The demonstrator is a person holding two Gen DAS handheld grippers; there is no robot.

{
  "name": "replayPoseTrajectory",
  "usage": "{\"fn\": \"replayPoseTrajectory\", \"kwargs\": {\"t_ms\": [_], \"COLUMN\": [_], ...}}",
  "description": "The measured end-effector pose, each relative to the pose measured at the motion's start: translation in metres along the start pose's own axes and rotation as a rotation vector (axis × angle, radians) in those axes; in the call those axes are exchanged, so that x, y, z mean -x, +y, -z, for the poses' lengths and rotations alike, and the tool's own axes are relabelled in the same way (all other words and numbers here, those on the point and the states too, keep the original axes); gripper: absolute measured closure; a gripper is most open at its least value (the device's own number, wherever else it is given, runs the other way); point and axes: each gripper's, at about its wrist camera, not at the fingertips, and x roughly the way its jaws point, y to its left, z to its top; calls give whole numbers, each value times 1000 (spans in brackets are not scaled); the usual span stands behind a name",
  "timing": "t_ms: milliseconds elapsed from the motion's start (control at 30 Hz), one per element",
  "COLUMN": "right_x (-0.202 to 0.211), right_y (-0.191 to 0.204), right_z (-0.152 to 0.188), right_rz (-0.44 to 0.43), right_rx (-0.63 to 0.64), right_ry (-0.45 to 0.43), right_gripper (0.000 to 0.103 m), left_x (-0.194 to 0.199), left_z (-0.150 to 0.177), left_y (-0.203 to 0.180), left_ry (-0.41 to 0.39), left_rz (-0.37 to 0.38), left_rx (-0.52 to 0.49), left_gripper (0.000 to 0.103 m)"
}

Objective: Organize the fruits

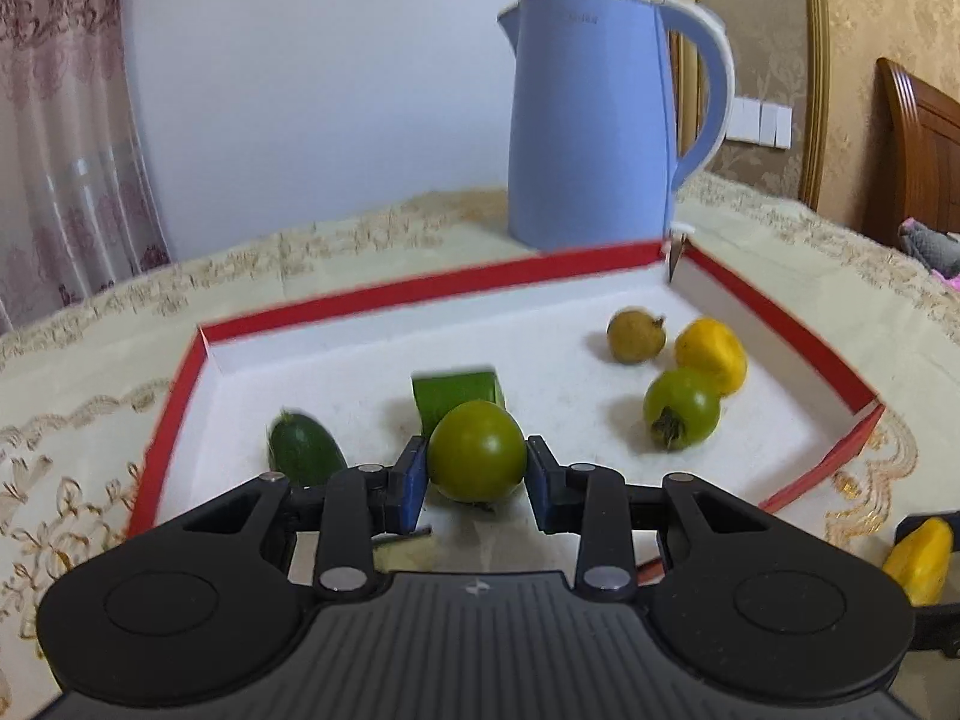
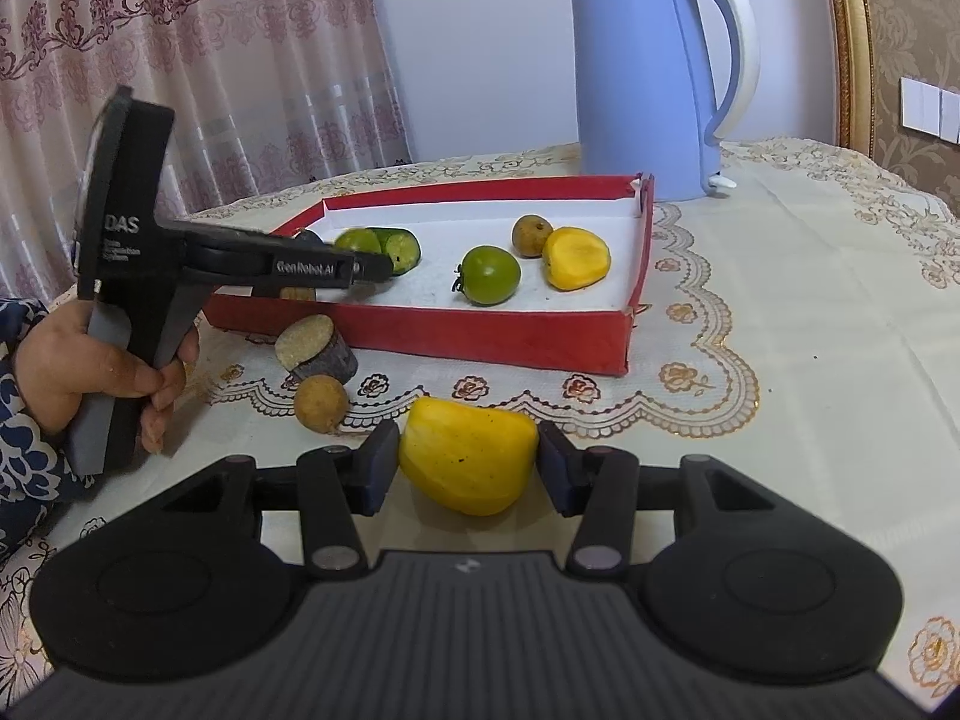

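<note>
**A:** What is the left gripper (image 1: 477, 471) doing?

**B:** Low in the centre of the left wrist frame, its blue pads pinch a smooth, round green fruit (image 1: 477, 450) from both sides, over the white floor of the red box (image 1: 420, 288). The box is shallow, cardboard-looking, with red walls and a white lining.

**A:** And the right gripper (image 2: 468, 468)?

**B:** Bottom centre of the right wrist frame. Its dark pads press on a yellow fruit piece (image 2: 469, 461), a matte, lumpy wedge, over the lace-patterned cream tablecloth (image 2: 780, 330), outside the box.

**A:** What lies inside the box?

**B:** Right of centre in the left wrist frame: a brownish round fruit (image 1: 635, 336) with a stem, a yellow chunk (image 1: 711, 354) and a glossy green fruit with a dried calyx (image 1: 681, 408), clustered close together. To the left, two dark green cucumber pieces (image 1: 306, 450), one cut flat.

**A:** Anything outside it?

**B:** Left of centre in the right wrist frame, a short dark-skinned cylinder with a rough tan cut face (image 2: 315, 351) and a dull tan ball-shaped fruit (image 2: 321, 403) sit on the cloth. A smooth pale-blue plastic kettle (image 2: 654, 78) stands behind the box.
</note>
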Motion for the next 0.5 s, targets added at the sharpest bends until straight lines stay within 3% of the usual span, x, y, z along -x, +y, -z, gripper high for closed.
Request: {"fn": "replayPoseTrajectory", "kwargs": {"t_ms": [500], "right_x": [-4], "right_y": [5], "right_z": [-1], "right_rz": [40], "right_rx": [34], "right_ry": [19], "right_gripper": [56], "left_x": [1], "left_z": [2], "left_y": [4], "left_ry": [-9], "left_rz": [22], "left_rx": [19], "left_gripper": [70]}}
